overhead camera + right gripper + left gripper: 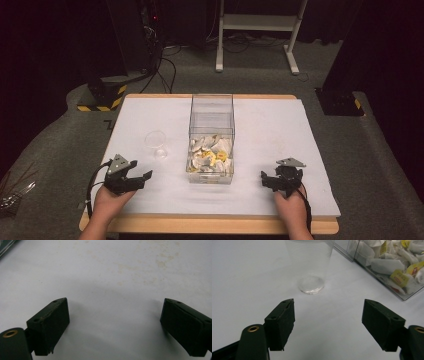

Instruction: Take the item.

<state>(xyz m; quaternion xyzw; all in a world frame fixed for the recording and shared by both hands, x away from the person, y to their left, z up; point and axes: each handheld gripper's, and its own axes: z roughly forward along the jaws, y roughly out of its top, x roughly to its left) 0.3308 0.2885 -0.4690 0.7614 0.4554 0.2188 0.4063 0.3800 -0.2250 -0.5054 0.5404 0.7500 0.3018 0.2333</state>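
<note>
Both grippers are released, jaws wide apart over the white table (270,125). Left gripper (134,179) rests near the front edge, with the clear plastic cup (157,144) just ahead. Right gripper (278,178) has bare, stained surface before it. Between them stands the clear box of tea bags (211,135).

From above the near edge we look forward and down over the whole white-covered wooden table (270,125). Our left gripper view sits low and close, facing the clear plastic cup (310,265) and the transparent box of tea bags (392,267), both shared with the high view. Our right gripper view looks closely at bare, stained covering.
</note>
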